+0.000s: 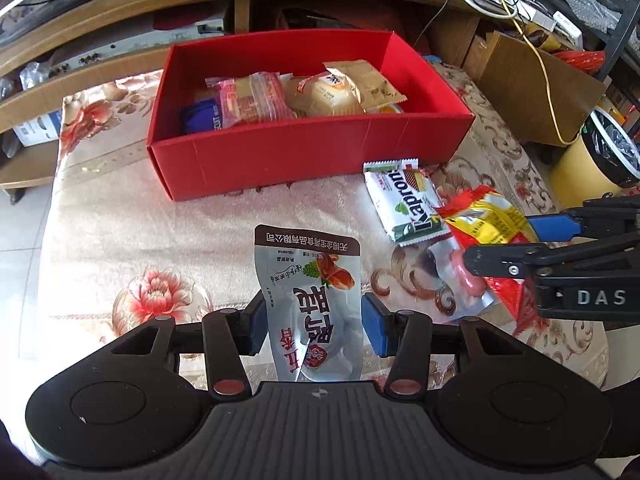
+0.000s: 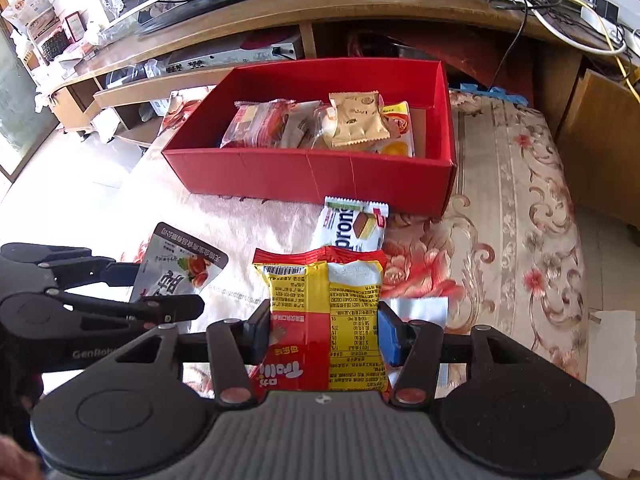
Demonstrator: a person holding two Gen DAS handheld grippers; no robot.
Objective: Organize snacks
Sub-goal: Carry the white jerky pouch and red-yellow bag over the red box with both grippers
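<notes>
Left gripper (image 1: pixel 314 326) clamps a silver foil snack pouch (image 1: pixel 312 304), right gripper (image 2: pixel 324 334) clamps a red-and-yellow plastic snack bag (image 2: pixel 324 304), both short of the red cardboard box (image 1: pixel 304 160).

Wafer pack (image 1: pixel 404 200) lies just in front of box (image 1: pixel 304 160), w/ snacks (image 1: pixel 316 94) inside.
</notes>
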